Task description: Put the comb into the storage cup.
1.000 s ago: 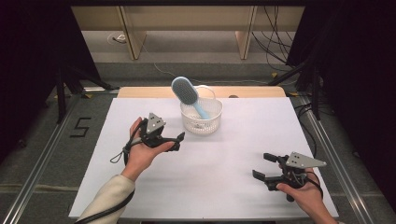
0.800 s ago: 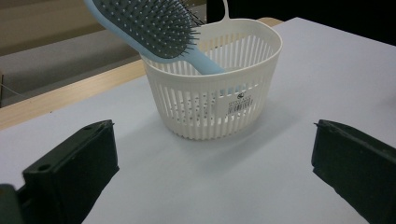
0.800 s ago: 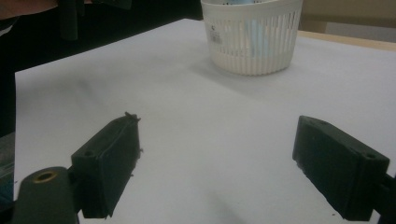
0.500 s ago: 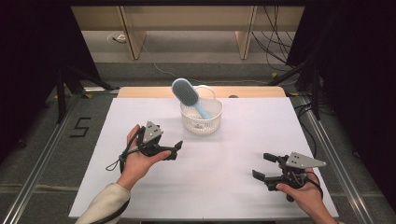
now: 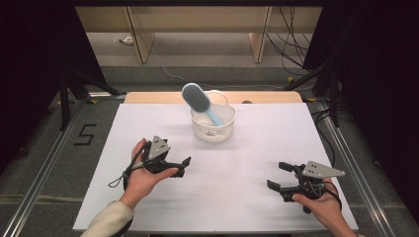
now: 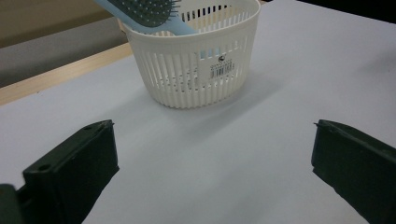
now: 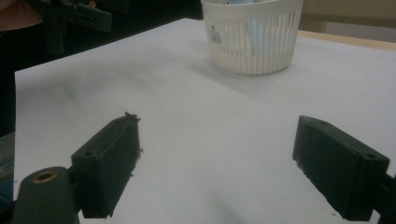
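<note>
**Hairbrush parked in the basket, both grippers empty**

A blue hairbrush (image 5: 197, 100) stands handle-down in a white slatted basket (image 5: 213, 129) at the far middle of the white table (image 5: 247, 163), its bristled head sticking up over the rim and leaning toward the person's left.

The main risk, as a judgement, lies in that lean. The brush is top-heavy and rests against the rim, and the basket looks light; a nudge to the head or a push on the basket wall could tip the brush out or slide the whole basket across the smooth table. A grasp taken on the head rather than the handle could also lever the basket over as the brush lifts, and fingers closing on the bristles may slip.

The left gripper (image 5: 184, 165) is held low in the left hand (image 5: 143, 175), near the front left of the table, pointing toward the basket; the left gripper view shows its fingers (image 6: 77, 163) wide apart with nothing between them and the basket straight ahead. The right gripper (image 5: 278, 176) sits in the right hand (image 5: 316, 205) at the front right, well apart from the basket, aimed across the table toward the left. Its fingers (image 7: 109, 156) are likewise spread and empty, close above the tabletop.
</note>
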`<move>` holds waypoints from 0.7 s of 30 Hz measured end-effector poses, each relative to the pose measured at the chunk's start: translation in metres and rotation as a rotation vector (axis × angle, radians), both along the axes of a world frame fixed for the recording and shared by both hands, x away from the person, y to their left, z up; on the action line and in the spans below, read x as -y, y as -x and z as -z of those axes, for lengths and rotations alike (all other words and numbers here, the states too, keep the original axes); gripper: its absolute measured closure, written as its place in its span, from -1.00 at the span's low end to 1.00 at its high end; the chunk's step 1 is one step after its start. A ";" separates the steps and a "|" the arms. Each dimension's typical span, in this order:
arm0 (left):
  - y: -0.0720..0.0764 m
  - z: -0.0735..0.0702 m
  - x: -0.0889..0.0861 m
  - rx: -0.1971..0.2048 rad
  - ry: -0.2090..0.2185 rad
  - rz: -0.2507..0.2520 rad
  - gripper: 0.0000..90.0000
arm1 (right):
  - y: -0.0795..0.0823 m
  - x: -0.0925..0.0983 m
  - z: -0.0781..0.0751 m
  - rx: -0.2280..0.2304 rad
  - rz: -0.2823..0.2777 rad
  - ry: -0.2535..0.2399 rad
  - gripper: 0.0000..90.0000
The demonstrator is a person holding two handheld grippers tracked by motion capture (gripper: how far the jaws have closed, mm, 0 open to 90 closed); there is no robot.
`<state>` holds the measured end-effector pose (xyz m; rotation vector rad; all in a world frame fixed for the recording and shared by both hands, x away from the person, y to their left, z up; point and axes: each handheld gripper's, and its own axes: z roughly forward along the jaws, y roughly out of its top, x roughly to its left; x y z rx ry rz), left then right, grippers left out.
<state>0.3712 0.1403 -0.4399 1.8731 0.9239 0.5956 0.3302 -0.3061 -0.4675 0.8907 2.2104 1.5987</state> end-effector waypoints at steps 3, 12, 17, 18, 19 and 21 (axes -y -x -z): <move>0.003 0.003 -0.004 -0.001 -0.003 0.004 -1.00 | 0.000 0.000 0.000 0.000 -0.001 0.001 -0.65; 0.013 0.008 -0.014 -0.001 -0.010 0.002 -1.00 | 0.000 0.000 0.000 0.001 -0.001 0.004 -0.65; 0.020 0.013 -0.018 0.000 -0.017 0.001 -1.00 | 0.000 0.000 0.000 0.001 -0.001 0.005 -0.65; 0.021 0.014 -0.018 0.000 -0.016 0.000 -0.99 | 0.000 0.000 0.000 0.000 -0.001 0.006 -0.65; 0.023 0.015 -0.019 0.001 -0.019 0.001 -0.99 | 0.000 0.000 0.000 0.000 -0.001 0.007 -0.65; 0.024 0.017 -0.021 -0.003 -0.021 0.000 -0.99 | 0.000 0.000 0.000 0.000 -0.001 0.006 -0.65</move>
